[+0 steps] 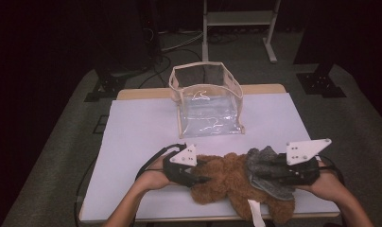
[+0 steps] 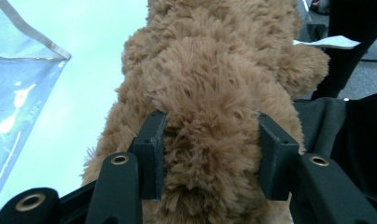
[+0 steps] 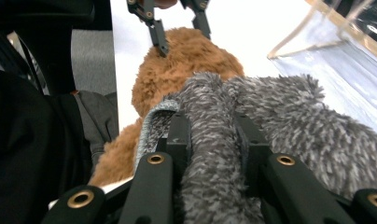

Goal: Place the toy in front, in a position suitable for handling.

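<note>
A brown plush toy lies near the front edge of the white table top. My left gripper grips its left end, and in the left gripper view both pads sink into the brown fur on either side of my left gripper. A grey fuzzy cloth lies over the toy's right part. My right gripper is shut on a fold of it, seen close as my right gripper pinching the grey cloth. Beyond it lie the brown toy and the left gripper.
A clear plastic bag with beige trim stands open-topped at the middle back of the table, also seen as the clear bag and the bag's wall. A white strap hangs from the toy at the front edge. Dark stands and cables surround the table.
</note>
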`<state>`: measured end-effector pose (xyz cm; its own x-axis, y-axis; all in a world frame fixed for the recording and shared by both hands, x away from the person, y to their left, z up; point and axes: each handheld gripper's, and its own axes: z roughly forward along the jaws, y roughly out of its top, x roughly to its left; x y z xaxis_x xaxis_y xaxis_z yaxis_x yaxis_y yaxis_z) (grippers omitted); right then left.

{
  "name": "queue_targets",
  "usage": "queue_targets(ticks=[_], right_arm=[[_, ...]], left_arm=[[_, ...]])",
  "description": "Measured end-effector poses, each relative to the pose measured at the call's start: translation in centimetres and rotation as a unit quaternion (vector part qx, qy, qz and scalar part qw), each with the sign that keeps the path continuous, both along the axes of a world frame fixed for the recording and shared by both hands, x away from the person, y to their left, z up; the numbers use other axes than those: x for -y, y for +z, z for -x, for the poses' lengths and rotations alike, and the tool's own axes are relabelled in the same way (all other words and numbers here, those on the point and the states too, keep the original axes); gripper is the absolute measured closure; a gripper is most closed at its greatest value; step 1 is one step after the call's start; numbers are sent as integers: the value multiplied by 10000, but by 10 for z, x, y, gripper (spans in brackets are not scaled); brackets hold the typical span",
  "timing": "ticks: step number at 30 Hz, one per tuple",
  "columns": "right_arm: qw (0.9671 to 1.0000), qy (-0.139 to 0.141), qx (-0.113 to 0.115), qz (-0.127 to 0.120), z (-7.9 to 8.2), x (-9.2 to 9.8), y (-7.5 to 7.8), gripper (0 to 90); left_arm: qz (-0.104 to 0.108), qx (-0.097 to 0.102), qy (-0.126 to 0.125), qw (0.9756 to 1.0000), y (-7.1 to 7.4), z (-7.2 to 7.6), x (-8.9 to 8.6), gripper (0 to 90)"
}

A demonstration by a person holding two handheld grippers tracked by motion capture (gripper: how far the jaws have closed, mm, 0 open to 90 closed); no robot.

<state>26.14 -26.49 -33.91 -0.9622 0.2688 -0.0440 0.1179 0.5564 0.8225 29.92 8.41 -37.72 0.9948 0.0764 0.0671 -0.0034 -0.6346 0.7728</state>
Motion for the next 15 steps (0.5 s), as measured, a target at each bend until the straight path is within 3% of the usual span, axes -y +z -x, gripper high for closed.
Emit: queue_targets(ticks=[6,10,15], right_arm=[[9999,-107,-11,-69,-2,12,6,709],[10000,-13,60,78,-17,-6,17,708],[9992,242,-55,321,-24,-28,11,706]], left_arm=[[-33,-22,-66,10000,-2,3,4,504],[-144,35,-174,9997,-2,5,8,493],[-91,-25,-199,9998,-5,5,3,487]])
